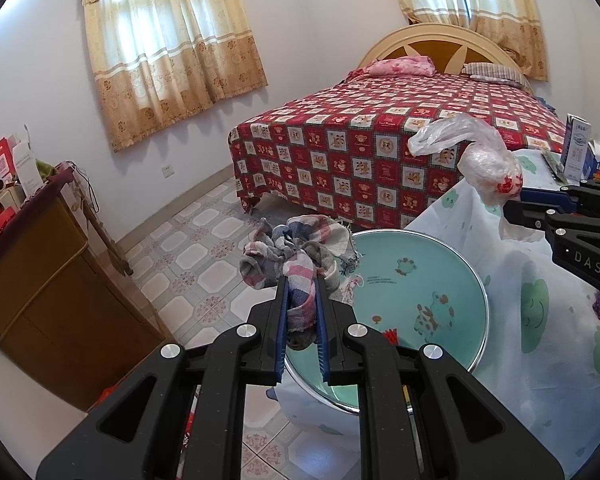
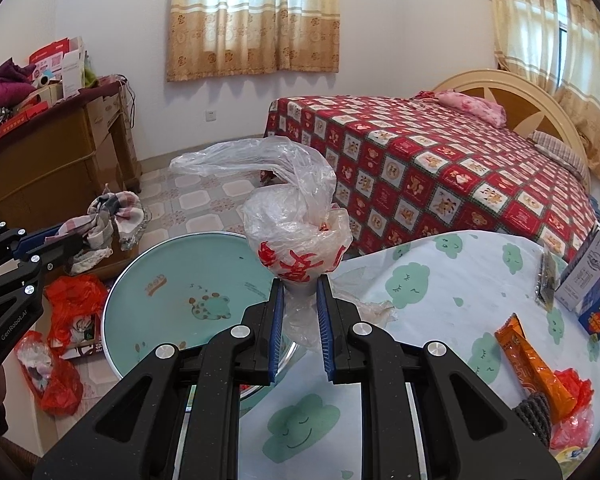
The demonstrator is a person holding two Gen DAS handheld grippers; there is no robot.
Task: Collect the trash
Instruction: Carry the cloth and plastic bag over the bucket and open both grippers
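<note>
At the center of the right wrist view, the right gripper clenches a clear plastic bag with red print, held above the teal round tray. The left gripper grasps a plaid cloth, centered in its own view.
</note>
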